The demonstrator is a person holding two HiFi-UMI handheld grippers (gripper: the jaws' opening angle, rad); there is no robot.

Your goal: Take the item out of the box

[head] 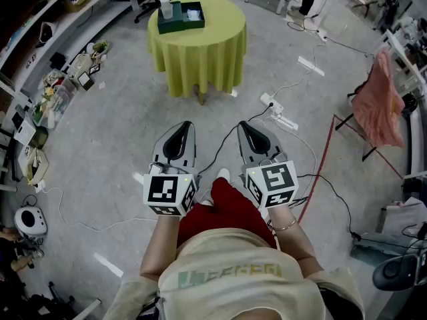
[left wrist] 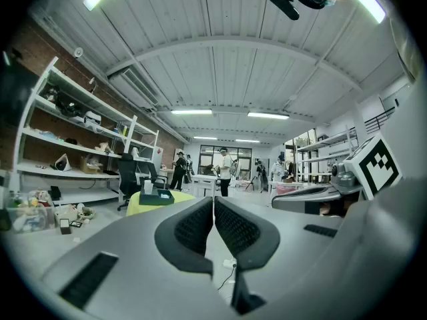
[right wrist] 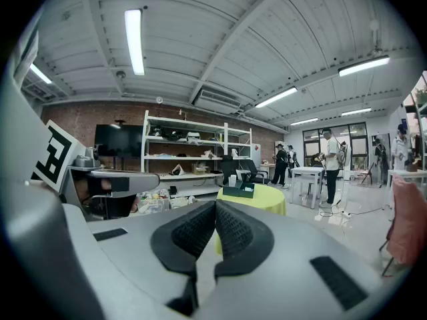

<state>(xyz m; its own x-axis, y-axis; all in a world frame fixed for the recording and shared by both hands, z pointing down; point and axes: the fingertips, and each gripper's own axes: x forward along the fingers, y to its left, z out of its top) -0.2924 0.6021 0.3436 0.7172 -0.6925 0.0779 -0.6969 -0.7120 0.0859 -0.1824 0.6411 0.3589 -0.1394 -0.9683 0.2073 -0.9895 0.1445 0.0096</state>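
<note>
The box (head: 180,17) is far from both claws. In the head view it is a dark green tray-like box at the upper middle of the frame, on the far side of a round tabletop (head: 213,39) covered with a yellow-green cloth. The left claw (head: 183,127) and the right claw (head: 245,127) are held close to the person's body at the lower middle, with a wide piece of bare floor between them and the tabletop. The long side of the box runs about left to right across the frame. At its left end a pale upright container (head: 166,8) stands, and in its right part a light thing (head: 194,15) lies. At this distance I cannot tell which of them is the item to take out. In that view the box is almost straight above the left claw, so I judge this one a little nearer, but the difference is small, and first the person must walk forward. In the left gripper view the box (left wrist: 155,197) shows to the left of the left claw (left wrist: 213,202), and in the right gripper view the box (right wrist: 238,191) is slightly to the right of the right claw (right wrist: 215,205). Each claw has its two ribbed pads pressed together, with nothing between them and touching nothing.
</note>
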